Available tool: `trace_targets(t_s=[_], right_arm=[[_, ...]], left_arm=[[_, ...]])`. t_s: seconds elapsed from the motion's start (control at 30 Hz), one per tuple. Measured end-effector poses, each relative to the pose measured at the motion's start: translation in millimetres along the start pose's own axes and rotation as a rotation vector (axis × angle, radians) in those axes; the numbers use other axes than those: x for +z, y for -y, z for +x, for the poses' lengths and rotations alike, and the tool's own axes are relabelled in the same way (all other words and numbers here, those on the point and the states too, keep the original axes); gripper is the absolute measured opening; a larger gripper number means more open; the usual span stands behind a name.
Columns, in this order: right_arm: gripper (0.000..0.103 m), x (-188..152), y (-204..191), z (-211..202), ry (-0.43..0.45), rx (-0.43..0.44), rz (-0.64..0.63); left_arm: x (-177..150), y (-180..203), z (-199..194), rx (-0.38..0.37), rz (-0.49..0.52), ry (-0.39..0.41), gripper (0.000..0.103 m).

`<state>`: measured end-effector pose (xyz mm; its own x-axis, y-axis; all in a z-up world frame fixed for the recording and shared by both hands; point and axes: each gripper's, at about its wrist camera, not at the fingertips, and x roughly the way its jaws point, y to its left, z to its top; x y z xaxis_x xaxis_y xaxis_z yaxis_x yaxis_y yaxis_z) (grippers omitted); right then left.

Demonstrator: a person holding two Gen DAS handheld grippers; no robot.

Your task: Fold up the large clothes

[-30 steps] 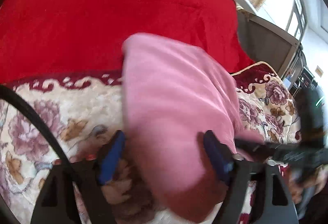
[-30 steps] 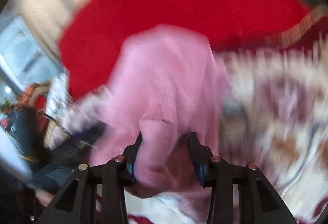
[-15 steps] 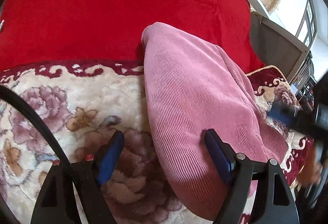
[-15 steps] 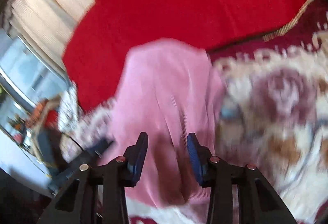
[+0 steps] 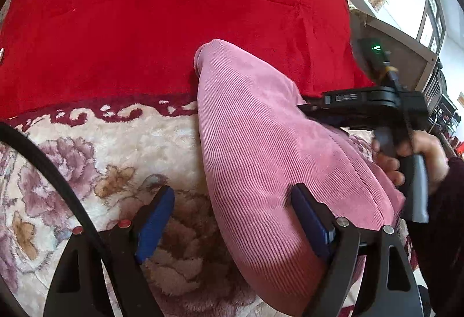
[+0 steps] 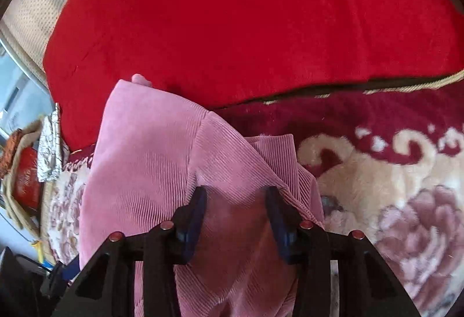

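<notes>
Pink corduroy garment (image 5: 261, 143) lies folded on floral blanket (image 5: 116, 143); my left gripper (image 5: 232, 218) released, right gripper (image 6: 236, 212) just loosening astride cloth. Next: regrasp edge, fold again.

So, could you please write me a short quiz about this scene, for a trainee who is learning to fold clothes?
1. True or false: the pink garment lies on the flowered blanket.
2. What lies at the far end of the garment? A) a red blanket B) a green pillow C) a wooden box
3. Fill the gap: the jaws of the left hand-held gripper stand ____, with one edge of the garment between them.

Key: 1 true; 2 A; 3 open.
</notes>
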<state>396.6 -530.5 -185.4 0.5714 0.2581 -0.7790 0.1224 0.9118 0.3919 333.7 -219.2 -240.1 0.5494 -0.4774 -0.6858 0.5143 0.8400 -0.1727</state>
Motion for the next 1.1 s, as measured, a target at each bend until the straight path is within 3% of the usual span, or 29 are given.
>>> trace_targets(t_s=[0.2,0.33,0.5,0.53,0.63,0.7,0.8,1.1], right_arm=[[0.047,-27.2,-2.9,-75.7,0.131,0.048,0.003],[0.047,-70.8,-28.6,-108.3,0.164,0.053,-0.051],[0.047,-113.3,-23.4,-91.5,0.099,0.023,-0.024],[0.050,-124.9,-17.9,-78.8,0.076,0.025,-0.005],[0.062,-141.1,3.2,-61.8,0.124,0.067,0.076],[0.072,-141.9,10.4,-59.8,0.123,0.070,0.110],[0.072,-140.4,15.5,-59.0,0.106,0.094,0.137],[0.072,-115.2,-12.3,-105.3,0.213,-0.030,0.004]], left_arm=[[-3.6,1.0,-5.8,0.030,-0.004,0.014,0.084],[-5.1,4.3,-9.0,0.051,0.009,0.024,0.084],[-7.0,6.2,-10.3,0.056,0.011,0.024,0.084],[-7.2,6.8,-10.0,0.053,0.015,0.022,0.084],[-7.8,9.8,-11.0,0.067,0.030,0.031,0.084],[-7.8,9.5,-10.8,0.067,0.030,0.031,0.084],[-7.5,9.9,-11.0,0.068,0.032,0.032,0.084],[-4.2,8.8,-11.5,0.082,0.039,0.032,0.088]])
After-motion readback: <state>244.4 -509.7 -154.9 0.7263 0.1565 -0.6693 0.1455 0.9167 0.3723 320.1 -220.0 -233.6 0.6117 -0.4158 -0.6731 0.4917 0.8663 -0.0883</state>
